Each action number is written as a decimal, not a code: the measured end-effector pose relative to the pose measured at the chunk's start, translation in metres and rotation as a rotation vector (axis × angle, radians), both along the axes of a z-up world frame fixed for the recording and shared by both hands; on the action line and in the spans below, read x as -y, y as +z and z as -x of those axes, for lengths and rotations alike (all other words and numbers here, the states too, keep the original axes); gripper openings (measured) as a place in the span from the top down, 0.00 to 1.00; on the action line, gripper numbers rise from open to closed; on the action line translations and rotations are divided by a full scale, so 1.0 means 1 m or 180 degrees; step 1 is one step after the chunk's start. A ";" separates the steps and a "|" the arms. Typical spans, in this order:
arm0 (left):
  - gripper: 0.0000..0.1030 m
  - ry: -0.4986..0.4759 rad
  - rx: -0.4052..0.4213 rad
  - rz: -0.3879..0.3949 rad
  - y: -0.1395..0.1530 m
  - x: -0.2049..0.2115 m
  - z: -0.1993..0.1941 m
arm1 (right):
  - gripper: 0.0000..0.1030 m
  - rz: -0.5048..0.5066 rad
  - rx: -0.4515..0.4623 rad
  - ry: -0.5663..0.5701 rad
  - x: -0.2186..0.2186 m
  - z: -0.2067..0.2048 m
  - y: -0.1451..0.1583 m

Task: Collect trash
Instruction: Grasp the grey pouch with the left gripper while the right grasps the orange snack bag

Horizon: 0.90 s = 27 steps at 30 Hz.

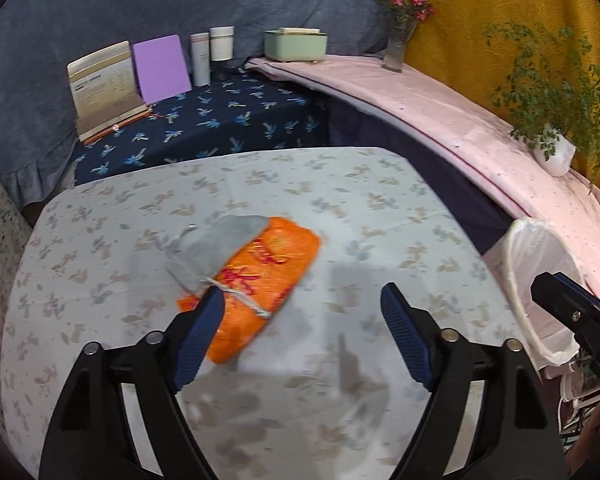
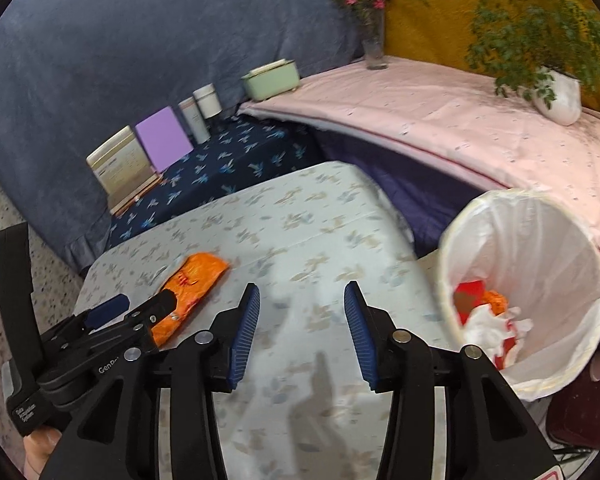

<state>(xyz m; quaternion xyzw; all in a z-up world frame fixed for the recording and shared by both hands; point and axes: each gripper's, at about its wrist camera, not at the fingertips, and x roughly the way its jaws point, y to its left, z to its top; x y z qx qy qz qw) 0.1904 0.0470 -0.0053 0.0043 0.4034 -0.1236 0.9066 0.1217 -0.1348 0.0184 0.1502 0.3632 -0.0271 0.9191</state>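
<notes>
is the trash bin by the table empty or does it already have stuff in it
Not empty. The white-lined trash bin holds red and orange wrappers and crumpled white paper at its bottom.

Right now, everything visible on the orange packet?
The flat orange plastic packet with red lettering lies diagonally on the pale floral tablecloth, looking crinkled and glossy. A grey drawstring pouch overlaps its upper left end, the cord trailing across it. The left hand-held gripper is open, one finger over the packet's near edge; contact unclear.
</notes>
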 end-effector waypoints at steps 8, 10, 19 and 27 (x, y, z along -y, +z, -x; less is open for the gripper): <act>0.23 -0.0069 -0.0014 -0.0218 -0.018 -0.034 -0.030 | 0.56 -0.0249 -0.0233 0.0277 -0.046 -0.036 -0.034; 0.23 -0.0099 -0.0046 -0.0213 -0.023 -0.039 -0.038 | 0.56 -0.0280 -0.0282 0.0323 -0.055 -0.045 -0.041; 0.38 -0.0160 -0.0278 -0.0134 -0.052 -0.044 -0.078 | 0.56 -0.0396 -0.0439 0.0463 -0.080 -0.083 -0.070; 0.79 -0.0227 -0.0412 0.0002 -0.064 -0.052 -0.087 | 0.56 -0.0587 -0.0560 0.0559 -0.094 -0.109 -0.094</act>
